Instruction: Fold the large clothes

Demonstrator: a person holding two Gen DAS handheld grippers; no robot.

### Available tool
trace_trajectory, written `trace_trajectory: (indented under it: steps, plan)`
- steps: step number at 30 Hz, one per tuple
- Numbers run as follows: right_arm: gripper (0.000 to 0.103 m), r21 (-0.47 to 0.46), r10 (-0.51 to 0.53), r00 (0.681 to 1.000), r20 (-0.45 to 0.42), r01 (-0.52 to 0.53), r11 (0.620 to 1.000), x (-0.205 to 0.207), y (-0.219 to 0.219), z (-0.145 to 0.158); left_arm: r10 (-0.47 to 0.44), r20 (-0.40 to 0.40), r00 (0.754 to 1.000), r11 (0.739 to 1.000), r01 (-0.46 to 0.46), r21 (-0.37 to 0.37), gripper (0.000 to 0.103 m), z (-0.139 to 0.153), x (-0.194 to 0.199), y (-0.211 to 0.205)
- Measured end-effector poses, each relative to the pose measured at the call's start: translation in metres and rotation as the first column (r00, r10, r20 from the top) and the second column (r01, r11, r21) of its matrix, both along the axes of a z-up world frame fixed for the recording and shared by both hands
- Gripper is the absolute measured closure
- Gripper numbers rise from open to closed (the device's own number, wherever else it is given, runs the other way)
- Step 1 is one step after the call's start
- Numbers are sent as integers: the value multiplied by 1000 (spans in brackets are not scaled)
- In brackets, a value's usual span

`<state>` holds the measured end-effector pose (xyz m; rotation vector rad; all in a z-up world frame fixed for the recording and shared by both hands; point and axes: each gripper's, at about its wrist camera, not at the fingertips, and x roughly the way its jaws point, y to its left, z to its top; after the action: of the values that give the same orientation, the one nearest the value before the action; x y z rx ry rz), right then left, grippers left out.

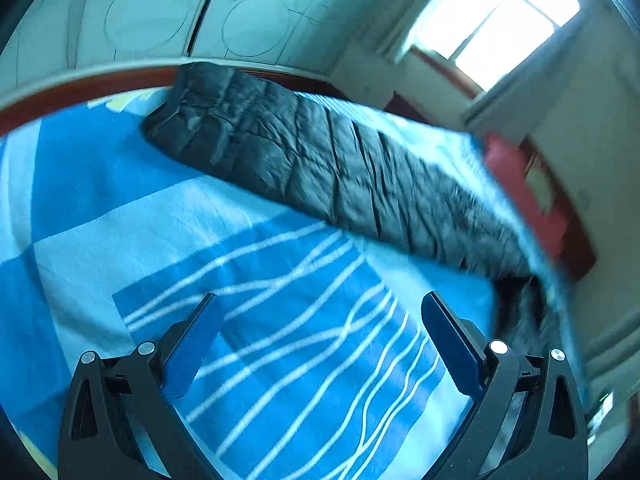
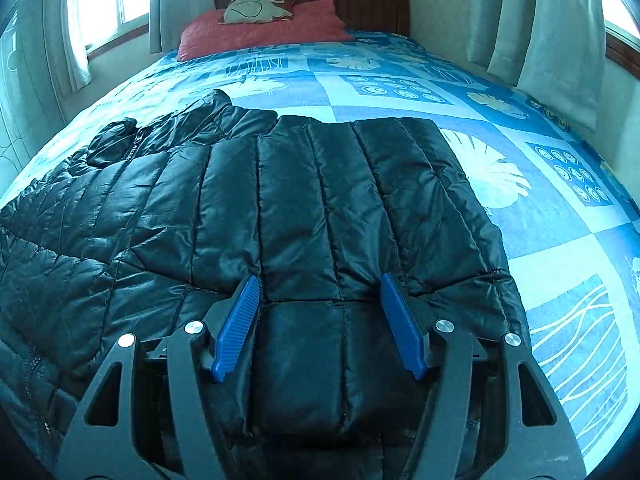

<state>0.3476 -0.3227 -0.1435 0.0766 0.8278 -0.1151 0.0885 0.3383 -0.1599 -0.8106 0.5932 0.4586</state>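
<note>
While the jacket (image 2: 280,200) lies spread on the bed (image 2: 560,240), the right tool (image 2: 320,320) rests released over it; the left tool (image 1: 320,344) hangs released above the bedspread.

The left gripper (image 1: 320,312) hangs over the blue patterned bedspread (image 1: 120,208) with its jaws spread wide and nothing between them. Beyond it a black quilted jacket (image 1: 320,160) lies stretched across the bed, blurred toward the right, below a bright window (image 1: 492,28)

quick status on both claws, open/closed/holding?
Left claw: open, empty, over the bedsheet.
Right claw: open, fingers straddling the black puffer jacket, not clamped on it.
</note>
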Motion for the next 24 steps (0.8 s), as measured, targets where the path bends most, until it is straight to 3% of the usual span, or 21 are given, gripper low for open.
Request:
trace_trajectory:
  steps: [7, 12, 15, 16, 17, 19, 20, 22, 24]
  plan:
    - [40, 0, 0, 1000, 3, 0, 1000, -1, 0, 0, 116, 84, 990, 993, -114, -25, 5, -1, 12, 57]
    - [40, -2, 0, 1000, 3, 0, 1000, -1, 0, 0, 166, 93, 982, 986, -165, -20, 5, 0, 31, 86]
    - [40, 1, 1, 1000, 4, -1, 1000, -1, -1, 0, 226, 144, 964, 974, -218, -68, 6, 2, 26, 94]
    - [40, 0, 1, 1000, 4, -1, 1000, -1, 0, 0, 244, 140, 960, 969, -236, -71, 17, 3, 23, 92]
    - [40, -1, 1, 1000, 4, -1, 1000, -1, 0, 0, 271, 120, 955, 962, -265, -61, 42, 3, 21, 92]
    - [40, -3, 0, 1000, 4, 0, 1000, -1, 0, 1, 312, 95, 945, 949, -306, -77, 75, -2, 15, 98]
    - [40, -3, 0, 1000, 4, 0, 1000, -1, 0, 0, 330, 100, 939, 942, -321, -99, 86, -5, 11, 103]
    - [40, -2, 0, 1000, 5, 0, 1000, -1, 0, 0, 341, 103, 934, 937, -329, -119, 91, -6, 8, 109]
    - [40, -1, 0, 1000, 5, 0, 1000, -1, 0, 0, 333, 77, 940, 943, -329, -60, 94, 3, 11, 106]
